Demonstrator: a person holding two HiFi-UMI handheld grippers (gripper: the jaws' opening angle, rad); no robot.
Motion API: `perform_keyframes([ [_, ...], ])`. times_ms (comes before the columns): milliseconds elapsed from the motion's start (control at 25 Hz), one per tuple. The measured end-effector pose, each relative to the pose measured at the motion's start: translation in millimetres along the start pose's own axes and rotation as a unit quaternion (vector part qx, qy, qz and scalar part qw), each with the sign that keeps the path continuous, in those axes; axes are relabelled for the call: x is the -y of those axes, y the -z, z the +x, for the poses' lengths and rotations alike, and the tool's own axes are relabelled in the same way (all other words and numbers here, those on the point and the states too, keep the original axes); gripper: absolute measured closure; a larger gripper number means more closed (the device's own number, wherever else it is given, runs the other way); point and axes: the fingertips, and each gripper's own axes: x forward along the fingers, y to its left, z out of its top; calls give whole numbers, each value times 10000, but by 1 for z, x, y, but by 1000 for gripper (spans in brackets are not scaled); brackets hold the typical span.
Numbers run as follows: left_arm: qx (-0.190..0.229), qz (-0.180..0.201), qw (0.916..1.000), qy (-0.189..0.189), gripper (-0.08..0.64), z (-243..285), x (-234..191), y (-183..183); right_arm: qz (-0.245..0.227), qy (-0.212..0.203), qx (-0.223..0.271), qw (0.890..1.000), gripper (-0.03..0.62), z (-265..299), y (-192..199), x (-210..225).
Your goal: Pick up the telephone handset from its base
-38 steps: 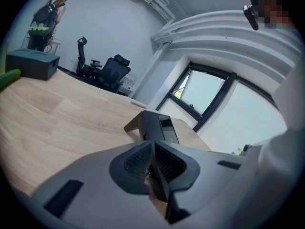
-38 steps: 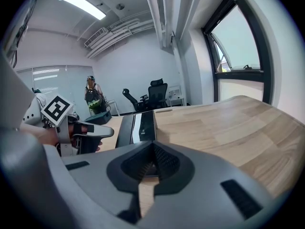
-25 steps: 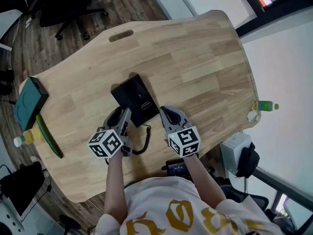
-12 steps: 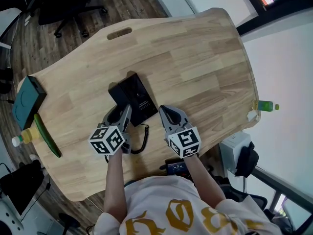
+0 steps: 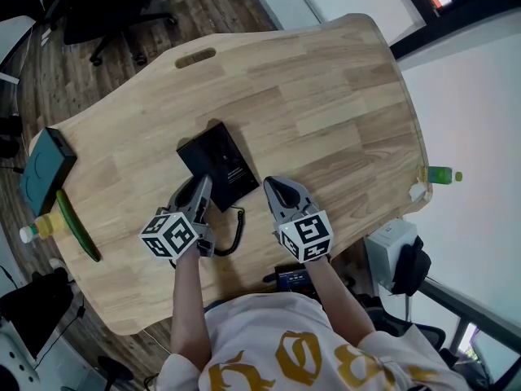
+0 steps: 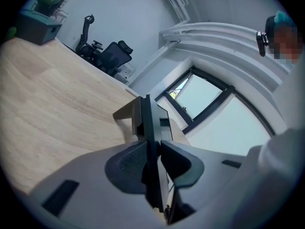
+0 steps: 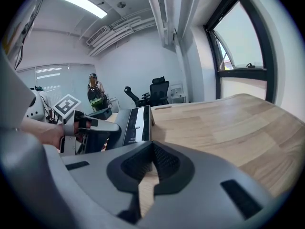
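Nearest the camera, the person's white T-shirt with gold print (image 5: 269, 349) is filling the bottom of the head view, with both arms reaching out over the pale wooden table (image 5: 326, 96). The left gripper (image 5: 201, 184) is grasping the black telephone handset (image 6: 148, 120). Its jaws have just been closing in with the handset between them, and the pads are now pressing on both sides (it's showing up thin and edge-on in the left gripper view). The handset is lying along the left side of the flat black rectangular telephone base (image 5: 232, 165); can't tell if it's lifting off. The black coiled cord (image 5: 238, 230) is curling between the grippers. The right gripper (image 5: 273, 184) is hanging just right of the base, jaws clenched together on nothing. Farther off, a teal box (image 5: 45, 169) is sitting at the table's left edge, and a black office chair (image 5: 114, 10) is standing beyond the table.
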Motion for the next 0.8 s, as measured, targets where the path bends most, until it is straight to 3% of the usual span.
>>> perform_keyframes([
  [360,46,-221,9997,84,471,-2,-1,1,23,85,70,9999,588,-7,-1,7],
  [800,-13,-572,9957,724,483,-4,-2,1,48,44,44,10000,588,-8,-1,3],
])
